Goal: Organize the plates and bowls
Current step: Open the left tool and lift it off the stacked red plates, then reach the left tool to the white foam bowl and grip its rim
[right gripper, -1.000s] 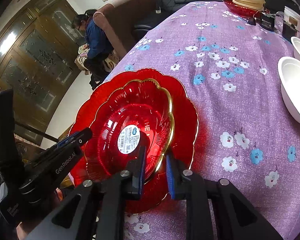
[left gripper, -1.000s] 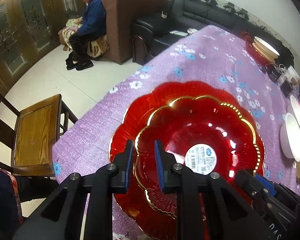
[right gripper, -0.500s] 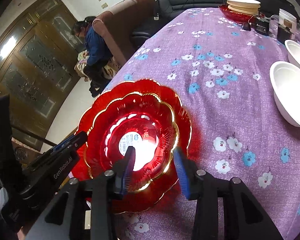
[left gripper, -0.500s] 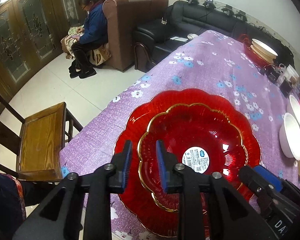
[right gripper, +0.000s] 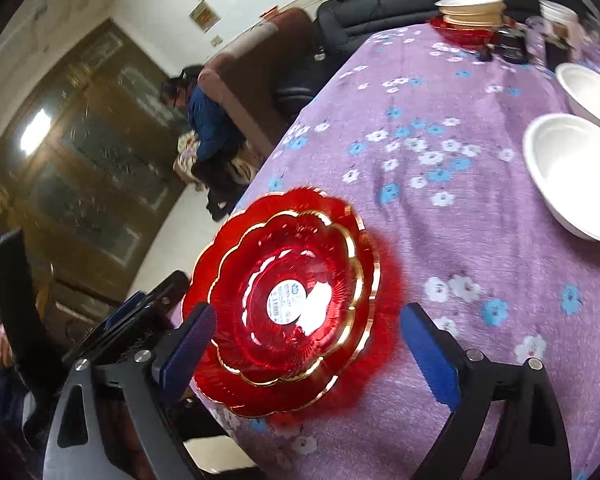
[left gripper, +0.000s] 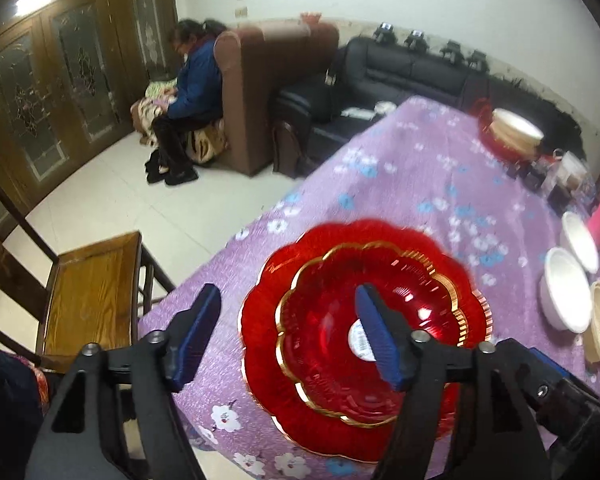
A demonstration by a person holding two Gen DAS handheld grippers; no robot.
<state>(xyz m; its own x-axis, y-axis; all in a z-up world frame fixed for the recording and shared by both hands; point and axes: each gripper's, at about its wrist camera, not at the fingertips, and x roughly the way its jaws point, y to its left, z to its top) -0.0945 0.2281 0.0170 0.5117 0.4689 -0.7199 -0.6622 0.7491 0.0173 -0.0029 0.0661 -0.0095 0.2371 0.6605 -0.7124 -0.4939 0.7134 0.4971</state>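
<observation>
Red plates: a small scalloped plate (left gripper: 340,344) with a gilt rim and a round white sticker lies nested in a bigger red plate (left gripper: 268,320), at the near end of the desk.
Left tongs (left gripper: 288,336): released, the jaws have just been opening; they stand wide above the plates, the pads (left gripper: 198,332) off the glass.
Right tongs (right gripper: 312,356): released as well, the jaws have just been opening; one blue pad on each side of the stack, gripping nothing.
White bowls (right gripper: 572,172): two, side by side, well apart from the red stack, towards the desk's right edge.
Far stack (right gripper: 470,10): cream bowls on another red plate at the far end of the desk.
Desk (right gripper: 440,220): covered with a purple cloth printed with white and blue flowers.
Chair (left gripper: 88,304): wooden, at the near left corner of the desk.
Room: pale tiled floor, dark carved doors (left gripper: 72,80), a brown armchair (left gripper: 268,88) with a person (left gripper: 192,92) sitting beside it, a black sofa (left gripper: 400,76) against the white wall.
</observation>
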